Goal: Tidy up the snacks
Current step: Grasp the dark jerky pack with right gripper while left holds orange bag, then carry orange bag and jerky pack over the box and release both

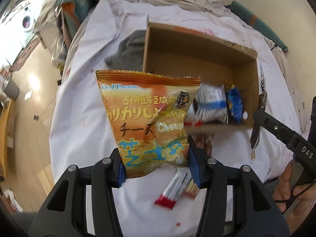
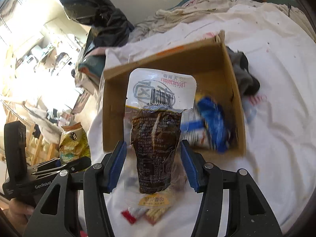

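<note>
Left gripper (image 1: 156, 169) clamped an orange cheese snack bag (image 1: 148, 122) at frame centre, before the cardboard box (image 1: 197, 59). Right gripper (image 2: 153, 165) pinched a clear pouch of dark food (image 2: 158, 130) at centre, the box (image 2: 167, 63) lying behind it.
</note>
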